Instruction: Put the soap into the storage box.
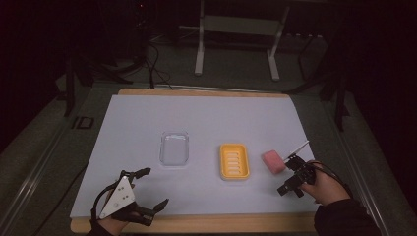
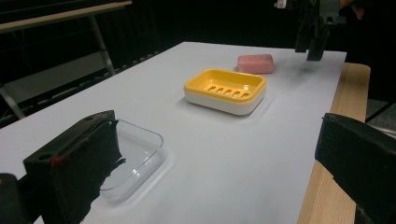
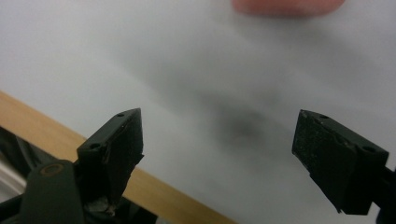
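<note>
A pink soap bar [image 1: 273, 161] lies on the white sheet, just right of a yellow slotted soap dish [image 1: 234, 161]. Left of that dish sits a clear plastic tray [image 1: 174, 149]. My right gripper [image 1: 290, 174] hovers beside the soap's right end, tilted down at the sheet, open and empty. In the right gripper view its jaws stand wide apart around bare sheet [image 3: 219, 135], with the soap [image 3: 287, 5] blurred at the top edge. My left gripper [image 1: 153, 188] rests near the front left, open and empty. The left gripper view looks past the tray [image 2: 135, 158] toward the dish [image 2: 226, 88] and soap [image 2: 255, 63].
The white sheet [image 1: 206, 118] covers a wooden tabletop whose bare edge [image 1: 196, 223] runs along the front. Beyond the table, a white metal frame [image 1: 236, 44] and cables [image 1: 155, 64] stand on the dark floor. The right gripper [image 2: 315, 28] hangs past the soap.
</note>
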